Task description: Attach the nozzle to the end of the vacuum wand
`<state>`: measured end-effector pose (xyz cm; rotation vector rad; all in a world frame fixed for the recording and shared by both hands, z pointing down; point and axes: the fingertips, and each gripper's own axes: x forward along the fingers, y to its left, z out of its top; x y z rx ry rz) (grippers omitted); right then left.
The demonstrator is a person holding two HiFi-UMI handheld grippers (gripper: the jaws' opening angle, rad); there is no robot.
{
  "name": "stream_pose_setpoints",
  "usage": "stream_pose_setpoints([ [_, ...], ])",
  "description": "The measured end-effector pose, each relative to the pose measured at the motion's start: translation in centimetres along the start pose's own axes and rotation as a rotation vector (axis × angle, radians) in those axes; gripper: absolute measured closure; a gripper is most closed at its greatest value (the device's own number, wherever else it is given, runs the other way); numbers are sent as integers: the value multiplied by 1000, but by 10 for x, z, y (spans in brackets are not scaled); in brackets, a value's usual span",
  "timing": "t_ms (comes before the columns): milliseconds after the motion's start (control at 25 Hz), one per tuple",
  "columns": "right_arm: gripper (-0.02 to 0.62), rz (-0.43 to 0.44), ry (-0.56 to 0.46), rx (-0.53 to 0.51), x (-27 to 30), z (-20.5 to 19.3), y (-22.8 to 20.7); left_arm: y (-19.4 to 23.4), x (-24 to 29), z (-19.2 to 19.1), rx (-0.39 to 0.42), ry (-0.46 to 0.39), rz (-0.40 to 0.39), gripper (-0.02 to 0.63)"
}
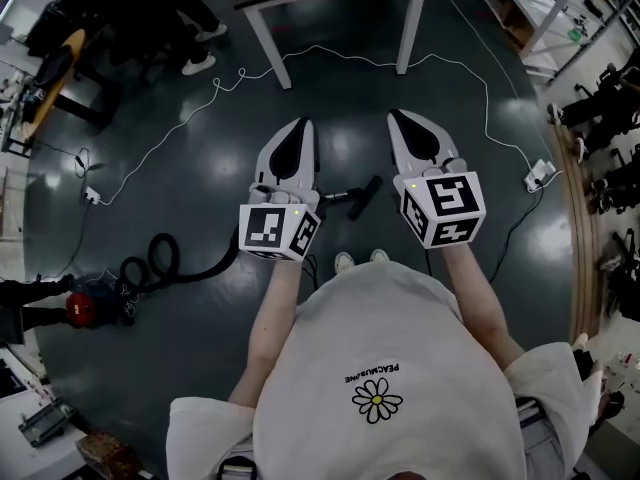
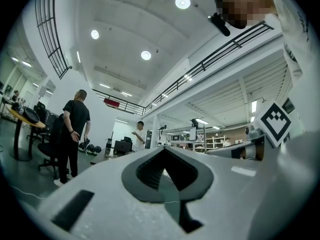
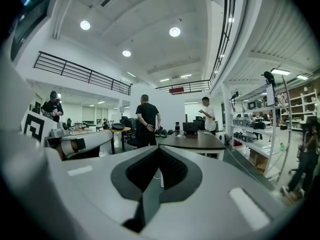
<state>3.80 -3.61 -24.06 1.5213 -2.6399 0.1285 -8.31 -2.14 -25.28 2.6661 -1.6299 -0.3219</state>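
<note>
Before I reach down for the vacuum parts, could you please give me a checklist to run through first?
1. Left gripper empty: ok, jaws together on nothing.
2. Right gripper empty: ok, jaws together on nothing.
3. Jaws ready to take a part: not ok, both are shut.
4. Nozzle in sight: ok, it lies on the floor between the two grippers in the head view.
5. Wand end free: cannot tell, the left gripper hides most of it, and whether it already joins the nozzle is unclear.
6. White cable out of the way: ok, it lies apart from the nozzle.
</note>
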Motion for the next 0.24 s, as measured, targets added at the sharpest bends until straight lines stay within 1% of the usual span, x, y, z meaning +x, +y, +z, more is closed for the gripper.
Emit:
stream_pose_setpoints([
  [240,588,24,-11,-25,11,7,13,19,-6,4,-4,-2,33,604],
])
